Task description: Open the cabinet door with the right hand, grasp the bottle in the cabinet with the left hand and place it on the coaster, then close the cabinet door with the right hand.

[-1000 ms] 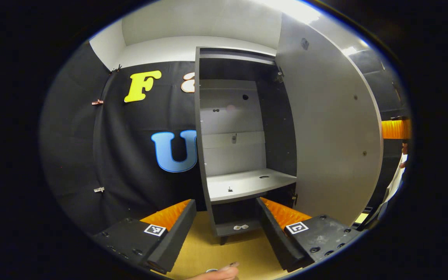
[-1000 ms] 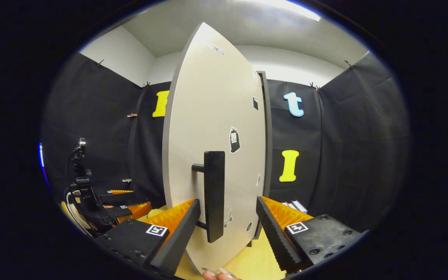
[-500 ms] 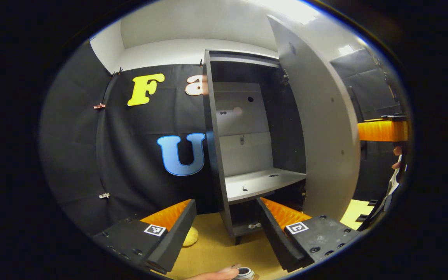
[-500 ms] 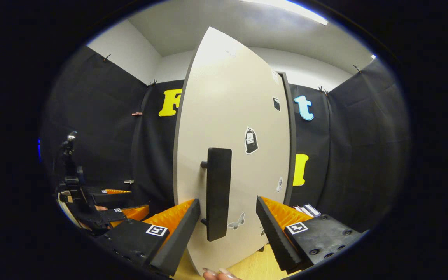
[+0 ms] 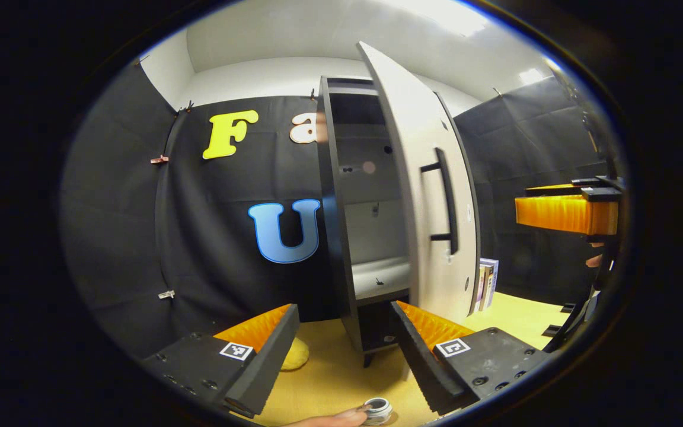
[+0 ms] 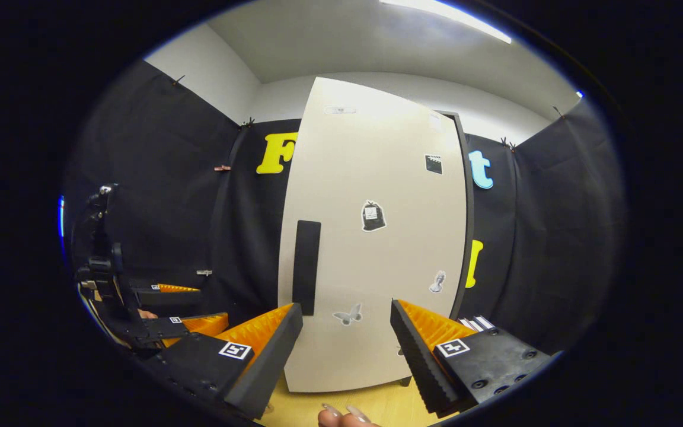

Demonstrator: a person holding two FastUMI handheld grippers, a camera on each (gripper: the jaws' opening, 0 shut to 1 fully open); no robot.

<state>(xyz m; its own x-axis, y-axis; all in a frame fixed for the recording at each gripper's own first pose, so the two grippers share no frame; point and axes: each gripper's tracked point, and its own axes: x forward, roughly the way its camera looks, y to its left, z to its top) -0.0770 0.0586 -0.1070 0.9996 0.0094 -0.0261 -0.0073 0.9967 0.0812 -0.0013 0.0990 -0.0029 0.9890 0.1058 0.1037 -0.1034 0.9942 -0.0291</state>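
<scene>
In the left gripper view the left tool (image 5: 344, 332) is spread, holding nothing, above the yellow-wood bench (image 5: 329, 379). The bottle's (image 5: 377, 410) grey cap shows at the bottom edge beside a fingertip (image 5: 341, 418); I cannot tell what it stands on. The cabinet door (image 5: 430, 201) stands partly ajar, its black bar handle (image 5: 448, 201) free. In the right gripper view the right tool (image 6: 346, 332) is spread, gripping nothing, facing the door with stickers (image 6: 372, 216), none with legible writing. Books (image 5: 485, 283) stand beside the cabinet (image 5: 332, 213).
</scene>
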